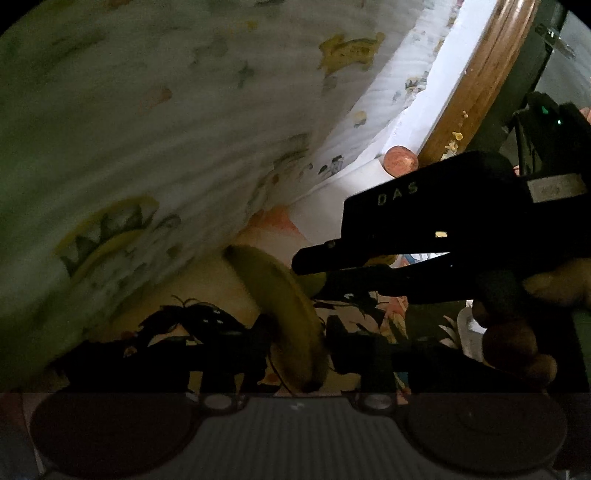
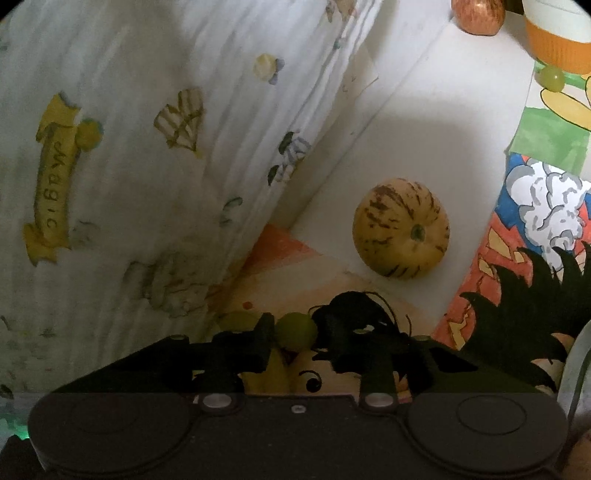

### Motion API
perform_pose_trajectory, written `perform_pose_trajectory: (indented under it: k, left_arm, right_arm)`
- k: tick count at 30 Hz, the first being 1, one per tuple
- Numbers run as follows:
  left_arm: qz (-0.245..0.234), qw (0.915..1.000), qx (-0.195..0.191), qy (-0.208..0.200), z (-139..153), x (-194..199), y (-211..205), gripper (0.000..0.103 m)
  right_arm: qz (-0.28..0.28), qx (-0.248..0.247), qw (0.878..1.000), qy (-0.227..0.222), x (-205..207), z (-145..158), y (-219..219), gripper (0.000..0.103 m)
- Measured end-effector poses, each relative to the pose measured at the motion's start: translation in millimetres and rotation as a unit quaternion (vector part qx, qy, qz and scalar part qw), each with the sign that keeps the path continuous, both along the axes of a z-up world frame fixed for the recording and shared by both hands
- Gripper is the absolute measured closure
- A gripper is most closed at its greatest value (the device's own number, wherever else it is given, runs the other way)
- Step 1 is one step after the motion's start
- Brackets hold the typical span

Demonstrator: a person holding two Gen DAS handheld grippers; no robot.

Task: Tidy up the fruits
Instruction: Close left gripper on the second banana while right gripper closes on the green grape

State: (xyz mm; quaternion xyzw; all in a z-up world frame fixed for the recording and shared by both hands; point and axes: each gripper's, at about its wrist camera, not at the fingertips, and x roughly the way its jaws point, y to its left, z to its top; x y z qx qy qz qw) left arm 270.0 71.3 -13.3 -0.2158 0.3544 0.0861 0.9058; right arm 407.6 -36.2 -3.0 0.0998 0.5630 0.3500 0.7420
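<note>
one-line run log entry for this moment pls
left gripper: shut on banana | right gripper: shut on green grape | striped melon: loose on table | apple: far edge

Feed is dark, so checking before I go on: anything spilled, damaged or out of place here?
Yellow crumbs lie scattered on the wooden edge near the apple, like a small spill. A loose grape sits beside the orange bowl, not in it. Nothing looks damaged; the melon looks whole.
</note>
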Motion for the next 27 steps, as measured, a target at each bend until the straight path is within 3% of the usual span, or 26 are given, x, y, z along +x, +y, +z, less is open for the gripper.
perform_pose_trajectory:
  k: [11, 27]
  left_arm:
    - [0.010, 0.9997, -0.009, 0.018, 6, -12, 3, 0.069]
    - [0.005, 0.9992, 0.025, 0.031, 5, -8, 1, 0.067]
  right_arm:
    - [0.001, 0.009, 1.000, 0.002, -8, 0, -13, 0.077]
    - [0.018, -0.009, 0.999, -0.025, -14, 6, -1, 0.076]
